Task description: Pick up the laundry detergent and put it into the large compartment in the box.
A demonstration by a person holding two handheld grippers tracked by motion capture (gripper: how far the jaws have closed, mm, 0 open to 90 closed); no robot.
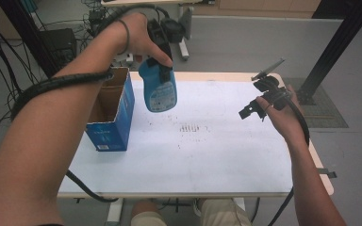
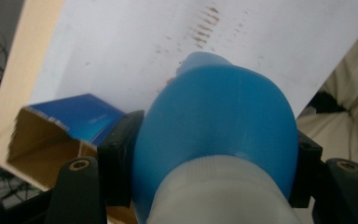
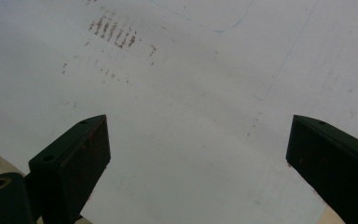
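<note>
- A person seated at a white-topped table [image 1: 207,160] holds a two-jaw gripper in each hand, forearms entering from the near edge in the high view.
- The left gripper [image 1: 162,66], raised well above the tabletop, is clenched on a blue bottle [image 1: 159,90]; the bottle hangs in the air with its body pointing downward, its label side facing the camera.
- In the left gripper view, the black jaws press against either side of the blue bottle [image 2: 214,126] just past its pale, whitish neck end, which sits nearest the lens; the bottle's rounded blue body juts out over the table below.
- An open blue cardboard box [image 1: 111,113] stands on the table's left side, just beside and below the lifted bottle; its brown inside is visible from above. The bottle is outside the box, apart from it and from the tabletop.
- The same blue cardboard box [image 2: 60,135] appears beneath the left gripper in its own view, flaps open, close to the table's pale wooden edge.
- The right gripper [image 1: 250,110] hovers over the table's right side, well apart from the bottle and the box, its jaws spread and holding nothing.
- The right gripper view looks down between the two parted black jaws at bare white surface, where a patch of small reddish-brown marks [image 3: 113,32] stains the sheet; the same marks [image 1: 188,128] show near the table's middle in the high view.
</note>
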